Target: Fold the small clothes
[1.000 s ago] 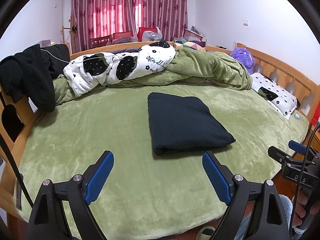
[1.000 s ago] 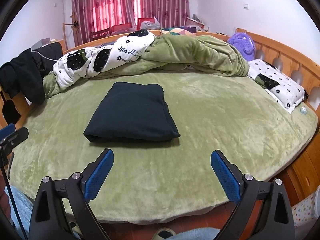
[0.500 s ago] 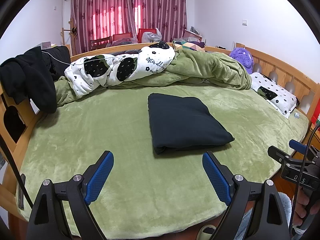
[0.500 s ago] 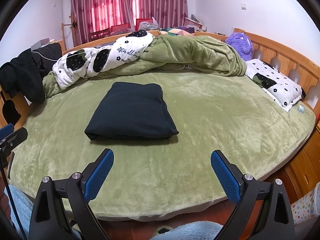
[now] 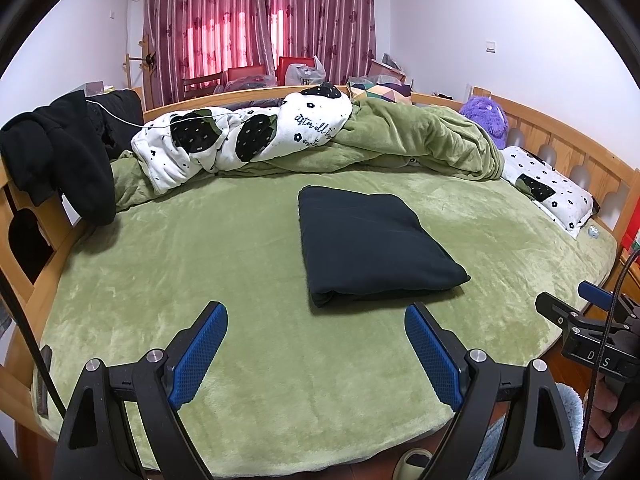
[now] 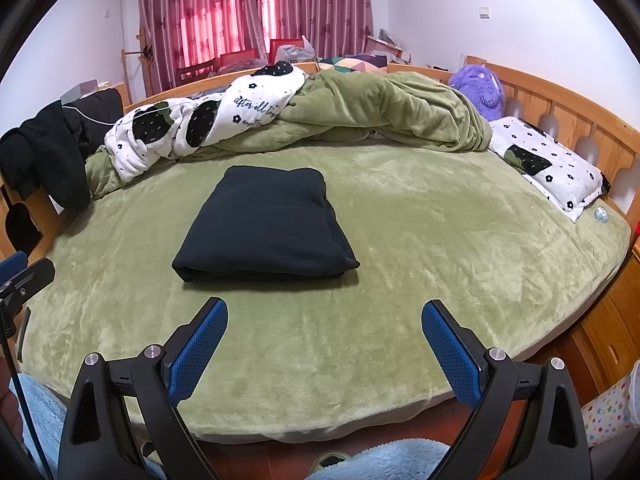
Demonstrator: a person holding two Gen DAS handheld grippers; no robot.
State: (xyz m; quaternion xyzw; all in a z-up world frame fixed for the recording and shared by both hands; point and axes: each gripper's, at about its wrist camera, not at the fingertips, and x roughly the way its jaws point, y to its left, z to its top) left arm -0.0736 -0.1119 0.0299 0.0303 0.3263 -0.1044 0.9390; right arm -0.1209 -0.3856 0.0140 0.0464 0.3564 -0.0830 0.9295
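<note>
Two grippers hang above the near edge of the bed, and neither one touches anything. At the far left corner, a black jacket hangs over the wooden frame, probably put there only to keep it out of the way. Next to it, along the far edge, a white quilt with black strawberry shapes is pushed back in a roll together with a green blanket; I think this frees the middle of the bed for folding. On the quilt I can read "after all", and the words under it are cut off by a fold.

The left gripper has its jaws spread wide with only green cover between them. Just beyond it, in the middle of the bed, lies the dark garment, folded to a neat thick rectangle with its rounded fold toward the near edge. It looks finished, so I judge that the fold is done.

The right gripper also stands released and empty, near the garment but apart from it. In the left wrist view its body shows the letters "D S". At the right edge lie a spotted pillow and a purple plush toy.
</note>
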